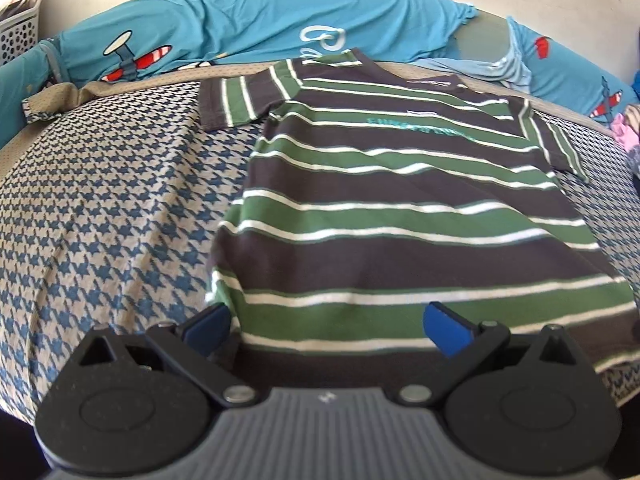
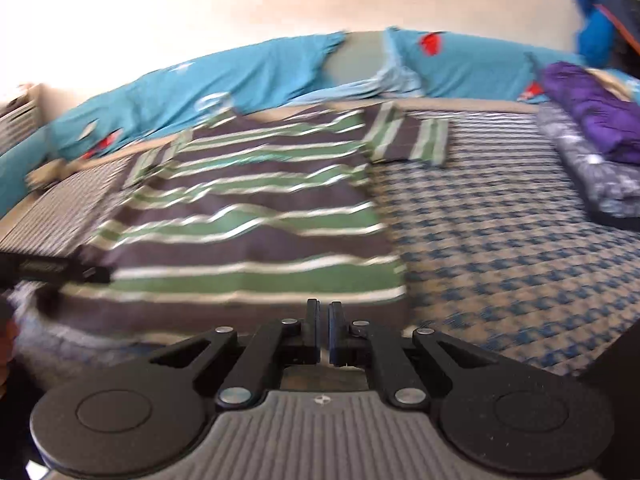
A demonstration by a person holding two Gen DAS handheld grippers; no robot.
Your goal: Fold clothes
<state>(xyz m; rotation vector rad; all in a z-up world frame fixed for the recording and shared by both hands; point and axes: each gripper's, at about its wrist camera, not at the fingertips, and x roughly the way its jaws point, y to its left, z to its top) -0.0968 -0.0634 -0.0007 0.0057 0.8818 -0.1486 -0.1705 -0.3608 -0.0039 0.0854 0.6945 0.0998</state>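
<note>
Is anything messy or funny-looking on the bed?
A little. The striped shirt lies spread out with small wrinkles. Behind it, the blue airplane bedding is bunched along the wall, leaving a bare gap. Nothing looks spilled or torn.

Shirt [image 1: 400, 208] lies spread flat on the bedcover [image 1: 112, 208], collar end away from the grippers. Pillows [image 1: 256, 28] lie behind it. Folded garments [image 2: 592, 144] lie well right.
</note>
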